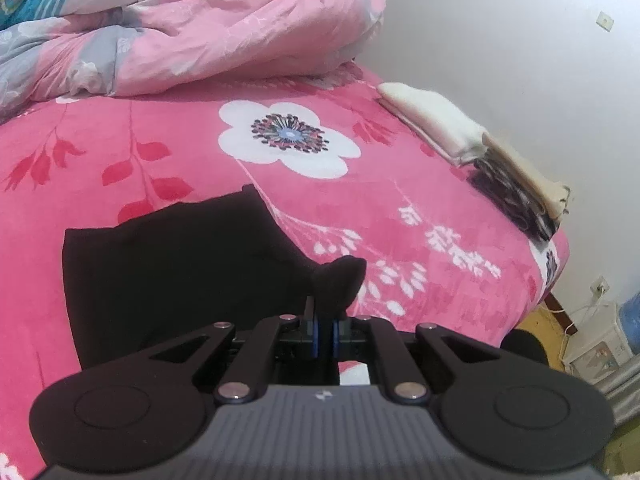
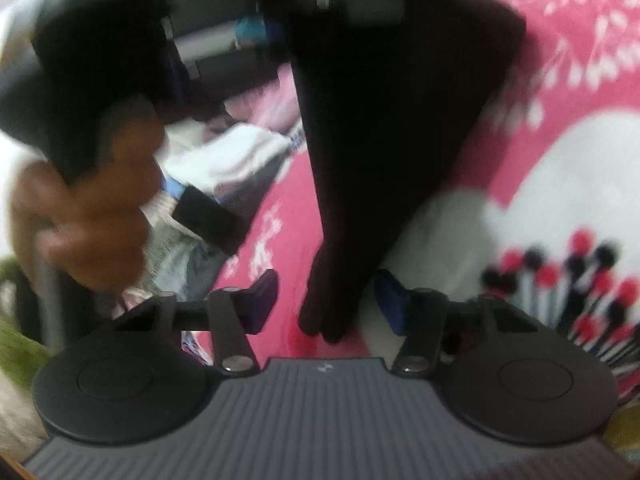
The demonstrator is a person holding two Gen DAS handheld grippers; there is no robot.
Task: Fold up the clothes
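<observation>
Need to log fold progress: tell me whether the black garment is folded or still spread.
Partly folded. The black garment lies doubled on the pink bedsheet, one end pinched up in the left gripper.

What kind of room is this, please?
Most likely a bedroom at home: a bed with a pink floral sheet, a crumpled quilt at its far end, and folded clothes stacked by the white wall.

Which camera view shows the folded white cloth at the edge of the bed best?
The left wrist view. There the white cloth lies sharp and whole near the edge of the bed, beside the wall. In the right wrist view I cannot find it with certainty; that picture is blurred, and the black garment fills its middle.
</observation>
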